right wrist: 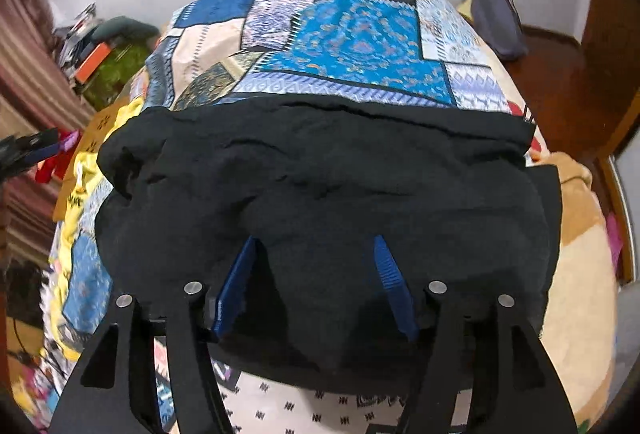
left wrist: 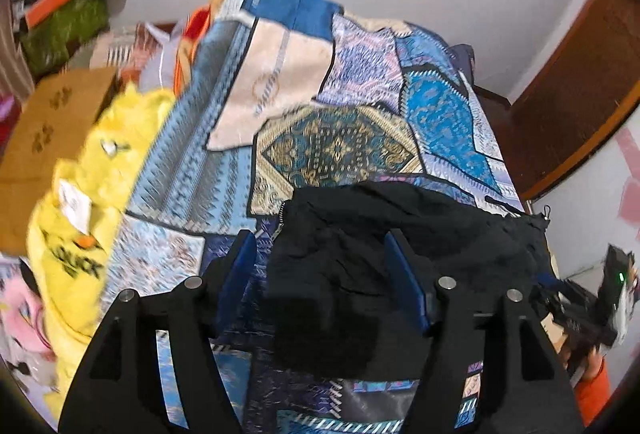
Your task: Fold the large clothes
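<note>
A large black garment (right wrist: 320, 186) with a zipper lies spread across the blue patchwork bedspread (right wrist: 352, 34). It also shows in the left wrist view (left wrist: 400, 234), near the bed's right edge. My left gripper (left wrist: 320, 242) is open, its blue pads on either side of the garment's left part, holding nothing. My right gripper (right wrist: 316, 246) is open over the garment's near edge, a bulge of cloth between its pads. The right gripper also shows at the right edge of the left wrist view (left wrist: 576, 310).
A yellow plush toy (left wrist: 92, 186) and a cardboard box (left wrist: 52, 130) lie at the bed's left side. A cluttered shelf (left wrist: 60, 18) stands at far left. A dark wooden door (left wrist: 580, 82) is at right. A grey pillow (right wrist: 496, 18) sits at the far right corner.
</note>
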